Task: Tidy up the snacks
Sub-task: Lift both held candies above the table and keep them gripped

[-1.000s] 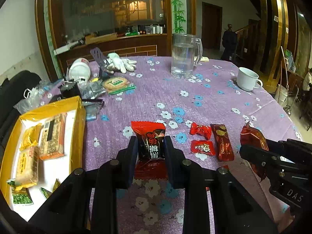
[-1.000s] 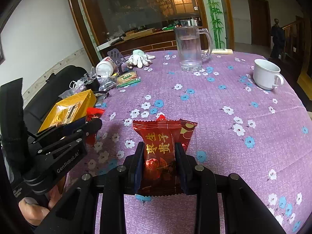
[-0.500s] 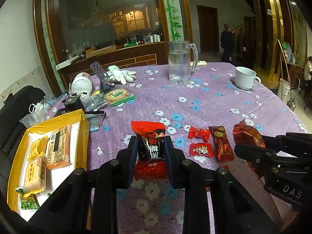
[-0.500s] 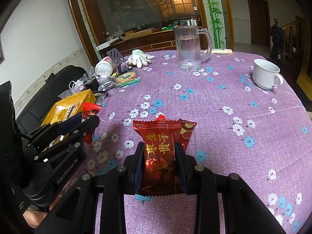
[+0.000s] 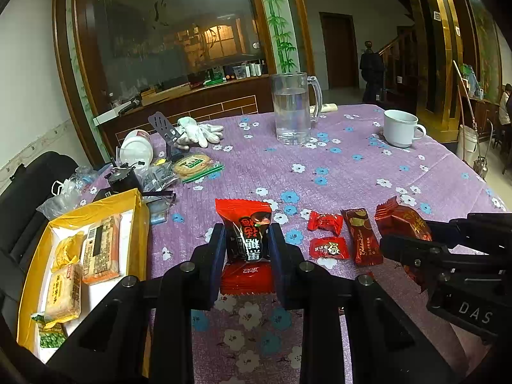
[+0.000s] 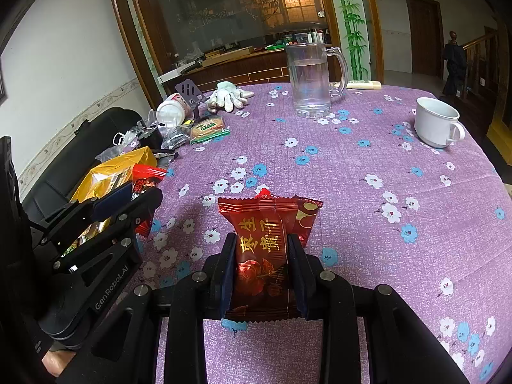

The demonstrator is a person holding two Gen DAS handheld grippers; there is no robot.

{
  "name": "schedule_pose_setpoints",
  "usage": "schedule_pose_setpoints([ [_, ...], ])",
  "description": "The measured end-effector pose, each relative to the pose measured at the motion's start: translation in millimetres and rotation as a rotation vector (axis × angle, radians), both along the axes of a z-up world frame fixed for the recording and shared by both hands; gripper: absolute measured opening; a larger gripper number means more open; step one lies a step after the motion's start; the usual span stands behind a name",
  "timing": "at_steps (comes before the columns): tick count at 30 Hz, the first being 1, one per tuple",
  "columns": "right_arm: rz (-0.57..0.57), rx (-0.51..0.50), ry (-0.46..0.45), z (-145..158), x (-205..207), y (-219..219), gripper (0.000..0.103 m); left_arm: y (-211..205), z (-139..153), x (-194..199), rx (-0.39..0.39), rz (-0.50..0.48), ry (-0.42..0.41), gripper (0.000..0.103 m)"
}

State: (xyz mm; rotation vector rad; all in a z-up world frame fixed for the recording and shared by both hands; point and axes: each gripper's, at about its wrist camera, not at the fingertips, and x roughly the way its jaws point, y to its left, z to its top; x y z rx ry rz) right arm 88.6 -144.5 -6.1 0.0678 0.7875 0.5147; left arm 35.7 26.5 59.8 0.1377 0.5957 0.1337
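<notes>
My left gripper is shut on a red and black candy packet, held above the purple flowered tablecloth. To its left lies a yellow box lid holding several wrapped biscuits and bars. My right gripper is shut on a dark red pastry packet with gold characters. In the left wrist view that packet shows at the right. Two small red candies and a brown bar lie on the cloth between the grippers. The left gripper also shows at the left of the right wrist view.
A glass jug of water and a white mug stand at the far side. White gloves, a tipped white jar, plastic bags and a green-wrapped biscuit pack crowd the far left. A black chair stands beside the table.
The left gripper has tilted and lifted slightly with its candy packet, so the table sits lower in its view. The right gripper has kept still with its pastry.
</notes>
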Motion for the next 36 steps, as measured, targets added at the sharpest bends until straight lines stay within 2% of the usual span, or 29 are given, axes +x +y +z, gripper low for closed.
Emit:
schedule_pose_setpoints([
  [36,-0.001,0.001,-0.003,-0.3,0.3,0.5,0.032,-2.8,5.3,-3.7,0.013,-0.008,-0.023,0.024],
])
